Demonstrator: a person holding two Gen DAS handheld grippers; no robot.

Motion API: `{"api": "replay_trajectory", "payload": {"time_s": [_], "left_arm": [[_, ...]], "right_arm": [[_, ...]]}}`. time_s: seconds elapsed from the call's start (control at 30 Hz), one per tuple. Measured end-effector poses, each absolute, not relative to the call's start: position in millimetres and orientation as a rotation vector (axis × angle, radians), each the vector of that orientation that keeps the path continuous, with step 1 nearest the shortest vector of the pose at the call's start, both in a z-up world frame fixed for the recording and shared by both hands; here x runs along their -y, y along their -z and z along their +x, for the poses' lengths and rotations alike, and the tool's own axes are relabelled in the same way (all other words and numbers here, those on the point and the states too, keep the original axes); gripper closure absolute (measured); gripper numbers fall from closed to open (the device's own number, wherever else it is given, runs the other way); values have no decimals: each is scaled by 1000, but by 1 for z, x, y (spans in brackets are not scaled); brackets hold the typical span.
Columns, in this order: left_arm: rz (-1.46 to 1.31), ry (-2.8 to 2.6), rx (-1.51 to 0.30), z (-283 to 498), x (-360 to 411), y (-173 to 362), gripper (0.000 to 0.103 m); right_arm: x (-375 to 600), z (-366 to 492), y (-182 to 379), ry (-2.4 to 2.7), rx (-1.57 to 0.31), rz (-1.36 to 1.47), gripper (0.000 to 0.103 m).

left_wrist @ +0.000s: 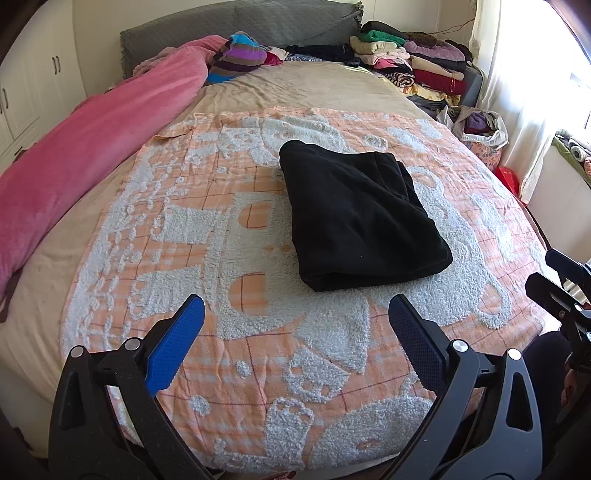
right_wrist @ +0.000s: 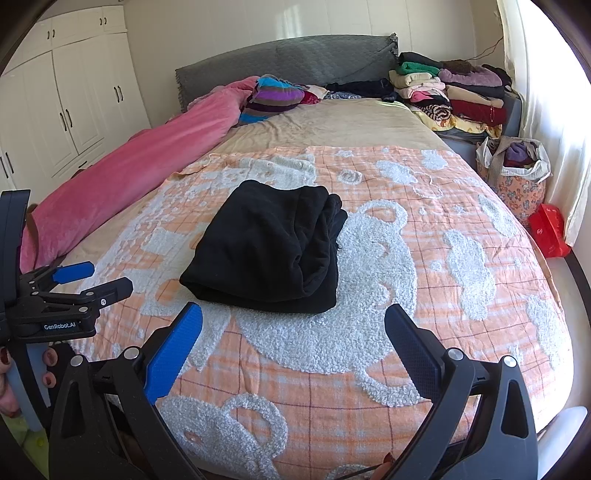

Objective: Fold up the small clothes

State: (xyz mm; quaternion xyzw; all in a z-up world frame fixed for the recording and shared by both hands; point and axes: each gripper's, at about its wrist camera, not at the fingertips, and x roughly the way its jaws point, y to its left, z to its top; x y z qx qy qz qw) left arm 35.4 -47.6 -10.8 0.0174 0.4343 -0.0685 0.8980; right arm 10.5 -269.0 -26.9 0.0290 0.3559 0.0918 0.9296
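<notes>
A black garment lies folded into a compact rectangle on the orange and white blanket; it also shows in the right wrist view. My left gripper is open and empty, held back from the garment's near edge. It also shows at the left of the right wrist view. My right gripper is open and empty, just short of the garment's near edge. It also shows at the right edge of the left wrist view.
A pink duvet runs along the bed's left side. Stacks of folded clothes sit at the far right by the grey headboard. A floral bag and a red box stand beside the bed. White wardrobes stand at left.
</notes>
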Motion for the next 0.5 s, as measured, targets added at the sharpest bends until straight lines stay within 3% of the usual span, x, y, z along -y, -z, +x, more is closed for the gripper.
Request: {"api": "replay_trajectory", "payload": {"time_s": [0.5], "left_arm": [[3, 59, -941, 42, 41, 16, 10]], "right_arm": [[301, 11, 25, -84, -695, 130, 4]]}}
